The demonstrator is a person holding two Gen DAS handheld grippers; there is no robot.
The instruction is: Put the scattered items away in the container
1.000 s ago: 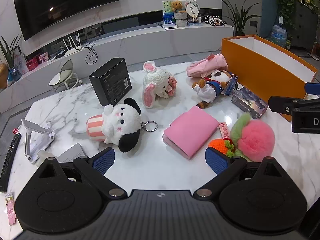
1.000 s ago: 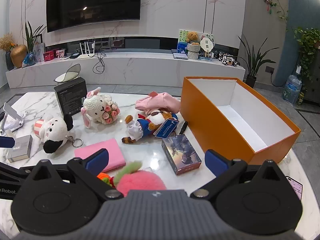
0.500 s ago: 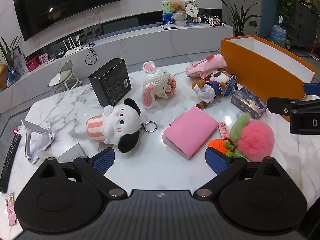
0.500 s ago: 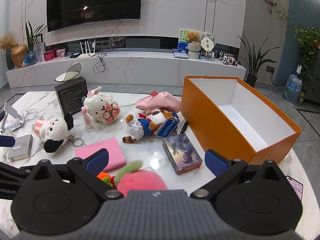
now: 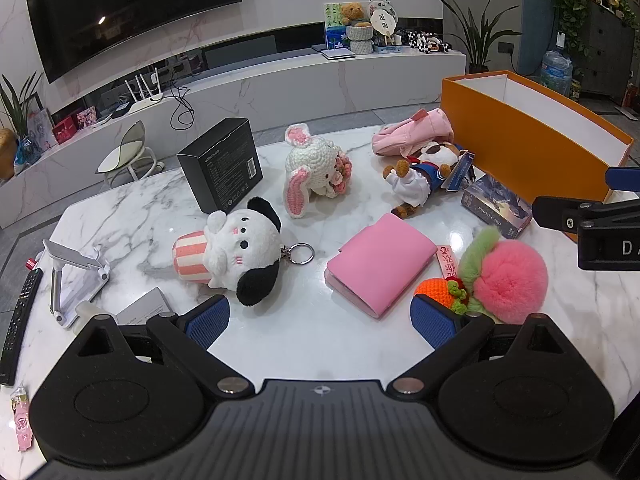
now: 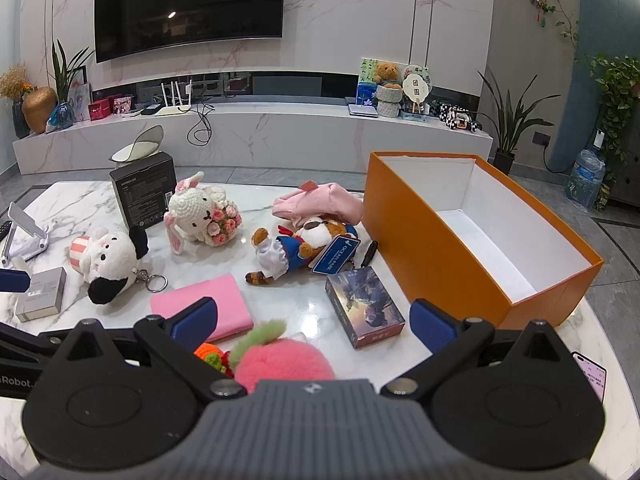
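Right wrist | orange box (image 6: 436, 248) holds nothing visible | right tongs (image 6: 313, 326) apart | left tongs (image 5: 319, 320) apart

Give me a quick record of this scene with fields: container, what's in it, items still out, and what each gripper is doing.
container: orange box, open, at the right of the marble table
contents: nothing visible inside
items out: pink pouch, peach plush, photo card box, dog plush, bunny plush, black-eared plush, black box, pink cloth
left gripper: open, holding nothing
right gripper: open, holding nothing
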